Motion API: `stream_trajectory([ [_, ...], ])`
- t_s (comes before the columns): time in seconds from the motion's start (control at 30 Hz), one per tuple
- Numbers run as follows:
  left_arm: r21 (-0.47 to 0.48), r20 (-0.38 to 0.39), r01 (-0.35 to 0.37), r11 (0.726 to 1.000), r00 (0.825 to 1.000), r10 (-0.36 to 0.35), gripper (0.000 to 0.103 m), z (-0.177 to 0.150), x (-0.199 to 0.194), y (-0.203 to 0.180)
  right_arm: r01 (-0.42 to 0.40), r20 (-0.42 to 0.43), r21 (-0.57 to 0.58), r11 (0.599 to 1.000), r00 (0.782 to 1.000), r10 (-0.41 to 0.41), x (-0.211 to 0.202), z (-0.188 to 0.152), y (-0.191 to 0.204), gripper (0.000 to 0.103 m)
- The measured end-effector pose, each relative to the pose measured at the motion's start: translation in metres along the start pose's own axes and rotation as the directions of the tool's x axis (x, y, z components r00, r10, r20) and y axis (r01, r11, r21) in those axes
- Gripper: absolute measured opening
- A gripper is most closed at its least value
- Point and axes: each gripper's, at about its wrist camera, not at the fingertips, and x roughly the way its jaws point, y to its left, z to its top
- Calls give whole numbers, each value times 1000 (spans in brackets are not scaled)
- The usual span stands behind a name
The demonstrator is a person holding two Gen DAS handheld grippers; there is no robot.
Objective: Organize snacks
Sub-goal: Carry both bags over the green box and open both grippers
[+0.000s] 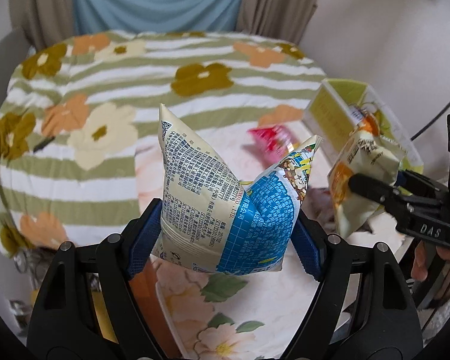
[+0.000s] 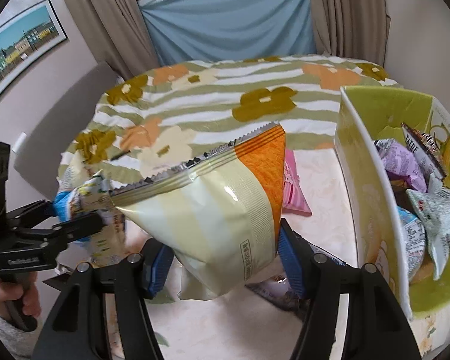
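My left gripper [image 1: 225, 234] is shut on a cream and blue snack bag [image 1: 222, 204], which it holds up above the table. My right gripper [image 2: 225, 258] is shut on a cream and orange snack bag [image 2: 213, 210], also raised. In the left wrist view that orange bag [image 1: 363, 174] hangs at the far right in the right gripper [image 1: 372, 186]. The right wrist view shows the blue bag [image 2: 84, 201] at the left in the left gripper [image 2: 81, 213]. A green cardboard box [image 2: 360, 162] at the right holds several snack packs [image 2: 429, 207].
A pink snack pack [image 2: 294, 189] lies on the pale floral cloth [image 2: 315, 165] beside the box. Another pack [image 2: 282, 294] lies under my right gripper. Beyond is a striped flowered bedspread [image 1: 153, 69], curtains and a blue sheet [image 2: 231, 21]. A person's hand [image 2: 24, 300] grips the left handle.
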Motion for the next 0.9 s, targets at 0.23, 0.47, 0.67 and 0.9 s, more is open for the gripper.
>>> stream_trajectory([
  [0.23,62,58,61,996,996,-64,78,29,-15,-40,47,49,3,999,998,-48,-41,9,-4,60],
  [0.47,105,78,94,990,992,-102,78,64,-9,-99,78,106,49,996,991,-83,-76,22,-42,60],
  [0.67,103,97,89,991,990,-99,78,97,13,-169,92,125,53,994,987,-98,-97,41,-100,60],
  [0.9,89,84,75,993,993,-82,78,135,62,-252,97,122,7,995,988,-97,-110,66,-182,60],
])
